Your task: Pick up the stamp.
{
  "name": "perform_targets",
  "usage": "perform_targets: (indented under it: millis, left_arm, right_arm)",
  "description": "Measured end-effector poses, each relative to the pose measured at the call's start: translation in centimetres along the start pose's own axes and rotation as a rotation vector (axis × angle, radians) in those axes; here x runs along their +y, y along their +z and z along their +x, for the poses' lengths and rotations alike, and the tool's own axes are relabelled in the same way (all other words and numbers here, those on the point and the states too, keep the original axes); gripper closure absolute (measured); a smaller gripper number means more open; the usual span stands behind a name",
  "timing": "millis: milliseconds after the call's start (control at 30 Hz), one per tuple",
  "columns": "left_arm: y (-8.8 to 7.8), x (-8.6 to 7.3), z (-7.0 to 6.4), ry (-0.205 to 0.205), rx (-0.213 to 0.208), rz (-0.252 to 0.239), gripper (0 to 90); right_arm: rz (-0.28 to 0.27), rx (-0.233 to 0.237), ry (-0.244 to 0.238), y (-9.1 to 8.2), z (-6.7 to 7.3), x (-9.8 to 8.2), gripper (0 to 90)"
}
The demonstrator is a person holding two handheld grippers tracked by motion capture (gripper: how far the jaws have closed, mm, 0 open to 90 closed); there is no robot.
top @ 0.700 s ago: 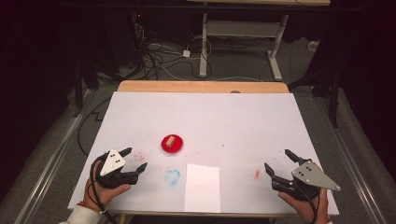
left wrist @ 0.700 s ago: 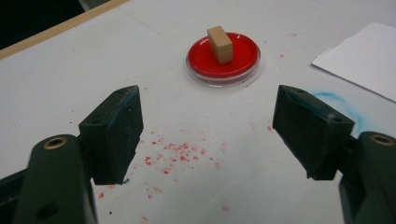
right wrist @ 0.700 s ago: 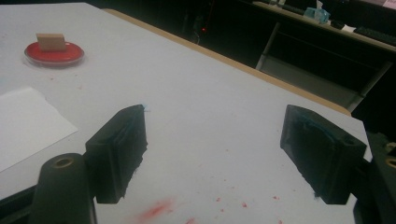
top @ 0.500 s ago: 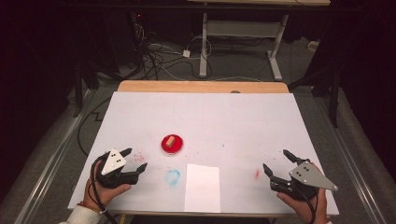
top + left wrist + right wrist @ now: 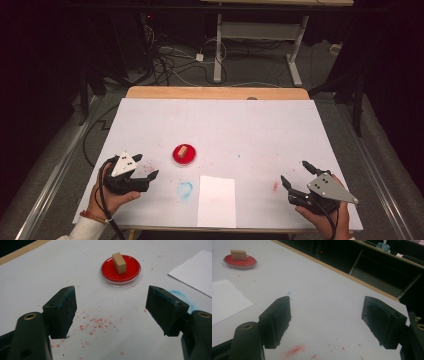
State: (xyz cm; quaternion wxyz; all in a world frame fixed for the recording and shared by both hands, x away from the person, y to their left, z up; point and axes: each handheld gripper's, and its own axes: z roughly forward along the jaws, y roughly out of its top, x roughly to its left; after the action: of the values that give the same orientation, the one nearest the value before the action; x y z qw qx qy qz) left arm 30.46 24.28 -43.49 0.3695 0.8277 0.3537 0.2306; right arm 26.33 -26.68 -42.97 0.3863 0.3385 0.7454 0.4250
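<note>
Jaws of my left hand-held gripper (image 5: 111,308) spread wide, nothing between. Red dish (image 5: 121,270) with small wood block (image 5: 119,263) sits just ahead on white surface (image 5: 260,130). My right hand-held gripper (image 5: 327,322) spread wide too, nothing inside.

You have nothing to read here: no text, label, brand, number or sign can be made out in any view. The white sheet (image 5: 216,201) near you on the bench (image 5: 240,125) is blank. The red dish (image 5: 120,270) and the block (image 5: 119,263) on it carry no marking you can read. The grey plates on the left gripper (image 5: 145,167) and the right gripper (image 5: 297,174) show small dark dots, no letters. The red and blue smears on the bench form no characters. The items on the far desk in the right gripper view are too small and dark to read.
</note>
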Motion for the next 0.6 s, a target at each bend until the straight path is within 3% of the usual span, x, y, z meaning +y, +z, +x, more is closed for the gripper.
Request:
perform_targets:
  millis: [300, 433, 567, 600]
  left_arm:
    - [0.5, 3.8, 0.9, -0.012, 0.006, 0.056, 25.9]
    - [1.6, 5.4, 1.0, -0.012, -0.005, 0.066, 28.0]
    - [4.1, 7.4, 0.6, -0.026, -0.042, 0.129, 32.1]
    - [4.1, 7.4, 0.6, -0.026, -0.042, 0.129, 32.2]
  right_arm:
    - [0.017, -0.002, -0.005, 0.3, 0.1, -0.1, 24.3]
    - [0.028, -0.006, -0.010, 0.5, 0.1, -0.2, 24.7]
    - [0.056, -0.013, -0.018, 0.8, 0.1, -0.4, 25.4]
    - [0.060, -0.016, -0.024, 0.8, 0.1, -0.4, 25.6]
